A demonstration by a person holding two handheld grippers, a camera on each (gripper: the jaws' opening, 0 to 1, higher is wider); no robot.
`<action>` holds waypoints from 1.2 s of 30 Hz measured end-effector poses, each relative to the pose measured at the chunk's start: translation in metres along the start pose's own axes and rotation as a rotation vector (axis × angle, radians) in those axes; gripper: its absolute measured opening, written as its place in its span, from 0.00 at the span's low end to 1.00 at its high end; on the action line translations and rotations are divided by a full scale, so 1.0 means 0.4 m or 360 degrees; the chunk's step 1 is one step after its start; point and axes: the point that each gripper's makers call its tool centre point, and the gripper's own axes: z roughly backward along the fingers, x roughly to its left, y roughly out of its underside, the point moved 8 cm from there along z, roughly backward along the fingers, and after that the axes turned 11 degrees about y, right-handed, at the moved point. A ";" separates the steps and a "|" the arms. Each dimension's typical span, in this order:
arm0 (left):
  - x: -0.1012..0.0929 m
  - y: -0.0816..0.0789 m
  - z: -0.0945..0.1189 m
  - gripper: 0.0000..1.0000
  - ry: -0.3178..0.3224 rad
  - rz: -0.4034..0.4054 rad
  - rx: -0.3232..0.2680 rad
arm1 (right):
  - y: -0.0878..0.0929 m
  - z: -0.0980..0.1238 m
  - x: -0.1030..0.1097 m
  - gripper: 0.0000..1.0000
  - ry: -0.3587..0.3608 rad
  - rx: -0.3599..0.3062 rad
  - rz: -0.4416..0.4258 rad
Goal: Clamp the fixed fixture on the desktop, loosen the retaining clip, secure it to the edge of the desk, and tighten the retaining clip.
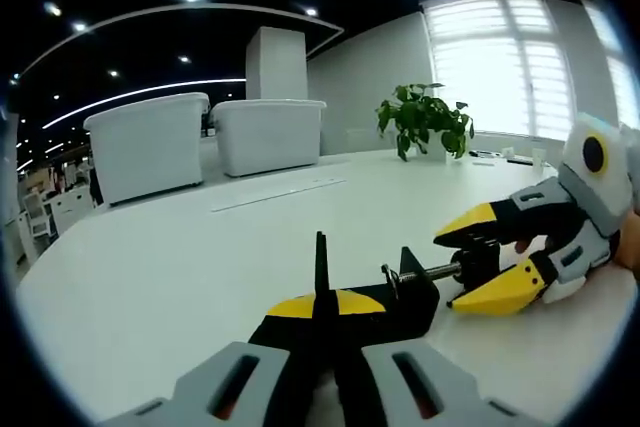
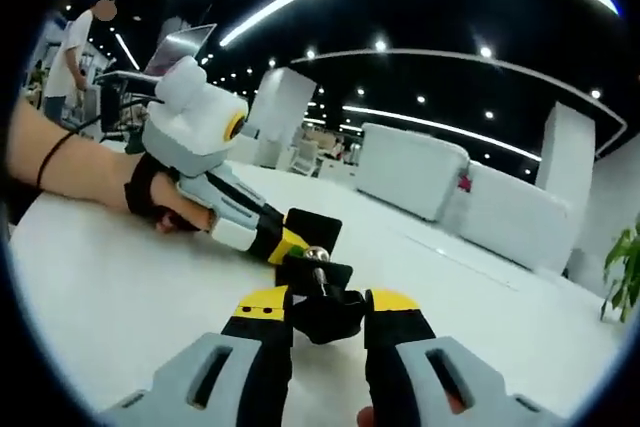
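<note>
A black clamp fixture [image 1: 400, 297] lies on the white table [image 1: 170, 267]. My left gripper [image 1: 320, 304] is shut on the clamp's body, its yellow tips pressed together on a thin black plate. The clamp's threaded screw [image 1: 440, 271] runs out to the right and ends in a black knob [image 1: 488, 259]. My right gripper [image 1: 462, 269] comes in from the right, shut on that knob. In the right gripper view my right gripper [image 2: 328, 302] holds the knob [image 2: 325, 317] between its yellow tips. Just beyond, the left gripper [image 2: 288, 247], held by a hand [image 2: 160, 202], grips the clamp [image 2: 315, 225].
Two white armchairs [image 1: 150, 147] stand past the table's far edge, and a potted plant [image 1: 425, 117] sits by the bright window. A person [image 2: 75, 37] stands far off by a laptop [image 2: 190, 47]. Bare tabletop [image 2: 90, 287] lies all round the clamp.
</note>
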 end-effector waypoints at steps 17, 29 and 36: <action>0.012 0.000 -0.006 0.05 0.0005 -0.0004 -0.0001 | -0.011 0.056 -0.087 0.37 -0.0111 0.0000 -0.1367; 0.007 -0.004 -0.003 0.05 0.0004 -0.0005 -0.0001 | -0.002 0.074 -0.036 0.28 -0.0179 0.0139 -0.1511; 0.011 -0.005 -0.007 0.05 0.0006 -0.0006 -0.0001 | 0.010 0.071 -0.012 0.26 -0.0225 0.0239 -0.1352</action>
